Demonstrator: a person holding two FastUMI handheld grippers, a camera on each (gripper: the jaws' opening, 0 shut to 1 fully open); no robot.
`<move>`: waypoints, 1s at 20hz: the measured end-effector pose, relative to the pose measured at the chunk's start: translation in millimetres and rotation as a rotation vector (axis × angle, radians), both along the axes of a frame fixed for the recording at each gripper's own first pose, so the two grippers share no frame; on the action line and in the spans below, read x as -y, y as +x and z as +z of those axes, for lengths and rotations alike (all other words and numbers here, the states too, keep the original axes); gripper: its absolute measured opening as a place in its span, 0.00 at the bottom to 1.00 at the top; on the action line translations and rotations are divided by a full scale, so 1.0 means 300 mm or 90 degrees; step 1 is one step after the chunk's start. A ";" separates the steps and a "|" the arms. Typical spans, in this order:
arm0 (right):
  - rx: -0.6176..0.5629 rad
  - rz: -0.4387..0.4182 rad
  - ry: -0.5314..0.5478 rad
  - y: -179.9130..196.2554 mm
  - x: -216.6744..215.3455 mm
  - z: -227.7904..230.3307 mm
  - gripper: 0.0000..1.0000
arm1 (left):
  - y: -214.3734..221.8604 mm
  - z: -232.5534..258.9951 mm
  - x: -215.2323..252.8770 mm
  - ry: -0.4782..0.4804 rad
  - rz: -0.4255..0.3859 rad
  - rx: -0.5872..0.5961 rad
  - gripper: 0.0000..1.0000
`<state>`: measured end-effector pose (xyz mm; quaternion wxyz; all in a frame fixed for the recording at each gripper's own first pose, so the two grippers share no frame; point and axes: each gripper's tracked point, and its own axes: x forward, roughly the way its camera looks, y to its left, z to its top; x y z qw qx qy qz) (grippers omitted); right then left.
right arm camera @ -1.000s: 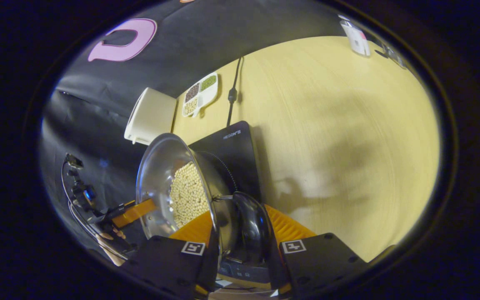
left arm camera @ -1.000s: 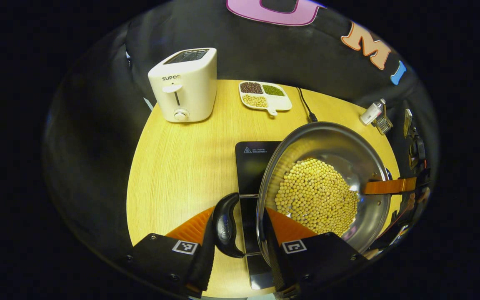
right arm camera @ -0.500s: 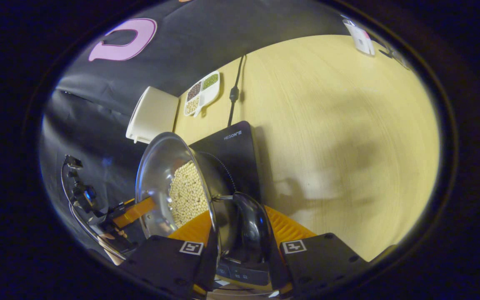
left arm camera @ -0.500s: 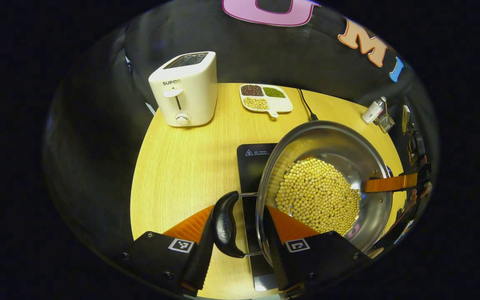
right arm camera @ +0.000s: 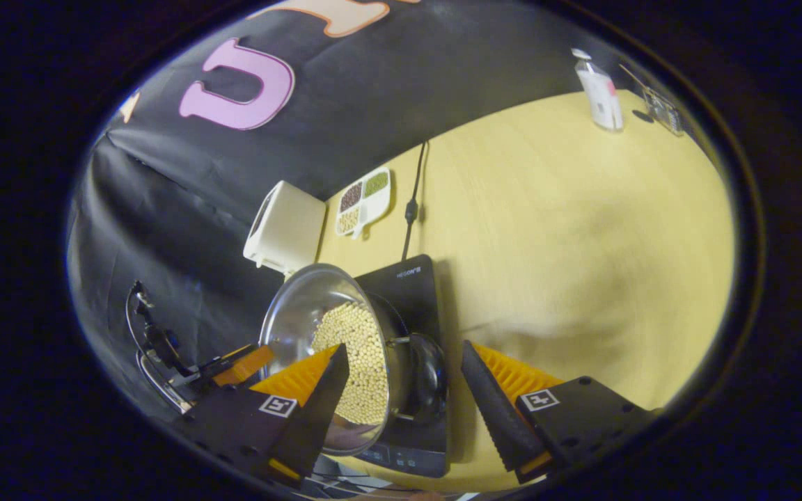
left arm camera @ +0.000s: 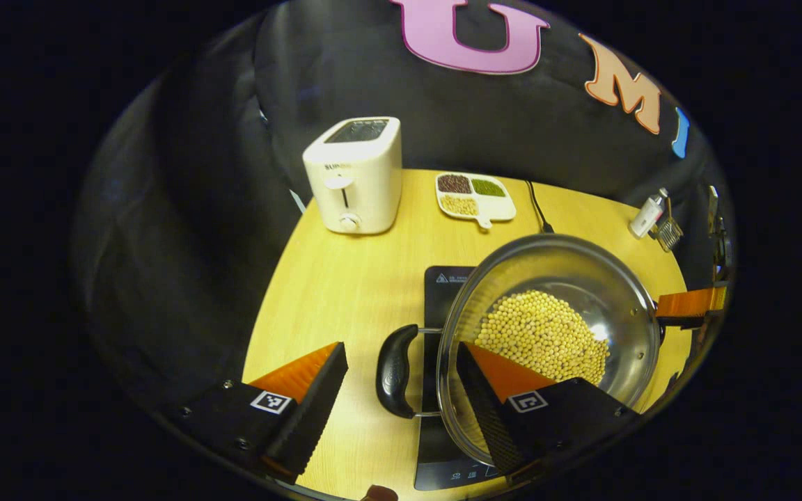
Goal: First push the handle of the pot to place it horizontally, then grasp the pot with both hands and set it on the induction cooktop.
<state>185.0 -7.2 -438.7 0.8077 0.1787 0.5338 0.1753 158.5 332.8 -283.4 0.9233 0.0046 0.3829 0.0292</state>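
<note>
Left gripper (left arm camera: 401, 390): two wedge-shaped fingers with ribbed inner faces on black blocky mounts, each mount carrying a small square black-and-white marker and tiny screws. Right gripper (right arm camera: 397, 403): same build, ridged finger faces, square markers, screws dotting its mount.

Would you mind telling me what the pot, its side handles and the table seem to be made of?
The pot looks like polished stainless steel: its inner wall mirrors light and the beans. Its near handle seems to be glossy black plastic on thin metal wire brackets, judging by the soft highlights. The table shows a pale wood grain with a matte finish; solid wood or laminate cannot be told.
</note>
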 end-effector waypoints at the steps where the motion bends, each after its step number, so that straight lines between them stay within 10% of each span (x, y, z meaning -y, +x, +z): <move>1: 0.012 0.003 -0.005 -0.011 0.025 0.024 0.92 | -0.014 0.023 0.008 0.003 0.008 0.010 0.98; 20: 0.348 0.123 -0.042 -0.329 0.713 0.669 0.99 | -0.519 0.481 0.885 0.021 0.049 0.229 0.97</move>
